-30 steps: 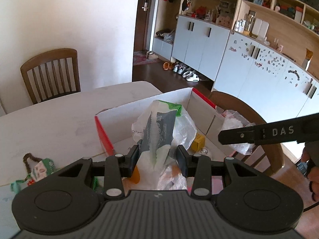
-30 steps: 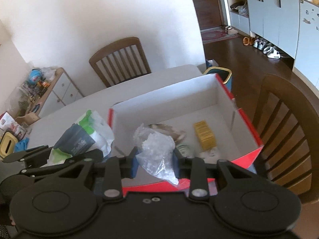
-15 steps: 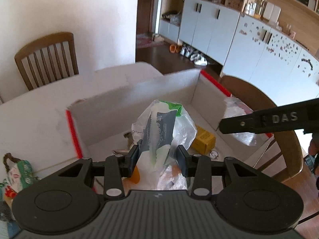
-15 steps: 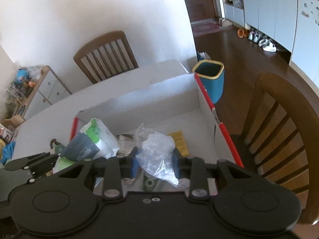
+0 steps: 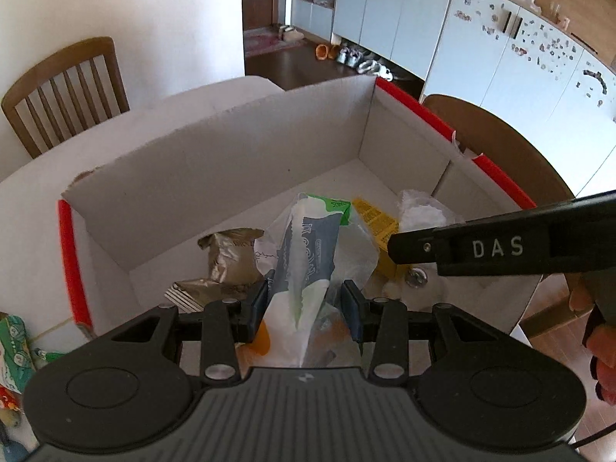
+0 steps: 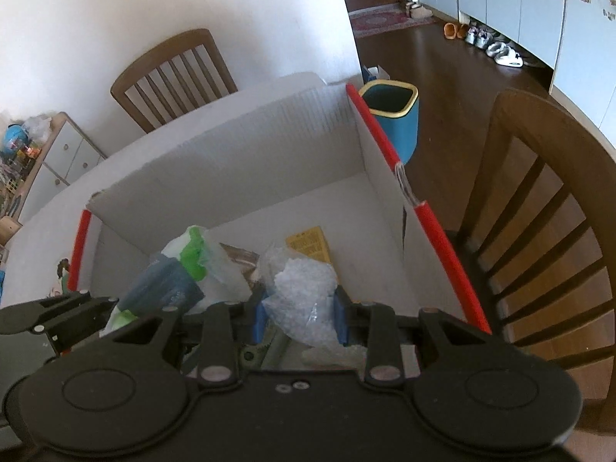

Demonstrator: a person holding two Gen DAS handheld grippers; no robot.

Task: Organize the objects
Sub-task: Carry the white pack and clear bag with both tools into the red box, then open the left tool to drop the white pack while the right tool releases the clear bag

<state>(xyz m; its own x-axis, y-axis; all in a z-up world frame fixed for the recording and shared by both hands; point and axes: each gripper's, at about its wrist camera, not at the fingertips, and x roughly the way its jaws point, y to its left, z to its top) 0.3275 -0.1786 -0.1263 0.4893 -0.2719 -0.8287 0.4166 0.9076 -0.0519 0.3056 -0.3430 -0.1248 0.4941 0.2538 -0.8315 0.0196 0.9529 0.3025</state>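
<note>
A white cardboard box with red edges (image 5: pixel 215 177) (image 6: pixel 246 161) stands on the table. My left gripper (image 5: pixel 304 306) is shut on a clear plastic bag holding a grey and green packet (image 5: pixel 308 250), low over the box's near part. My right gripper (image 6: pixel 298 317) is shut on a clear bag of white granules (image 6: pixel 304 288), inside the box beside the left one. The left bag (image 6: pixel 173 277) shows to the left in the right wrist view. A yellow packet (image 5: pixel 375 217) (image 6: pixel 310 244) and a brown foil pouch (image 5: pixel 227 248) lie on the box floor.
A wooden chair (image 6: pixel 546 208) stands close to the box's right side, another chair (image 5: pixel 65 88) at the table's far side. A blue bin (image 6: pixel 392 119) sits on the floor beyond the box. Colourful small items (image 5: pixel 15 342) lie on the table left of the box.
Both grippers have come down and forward into the box with their bags still held. The box now fills more of both views.
</note>
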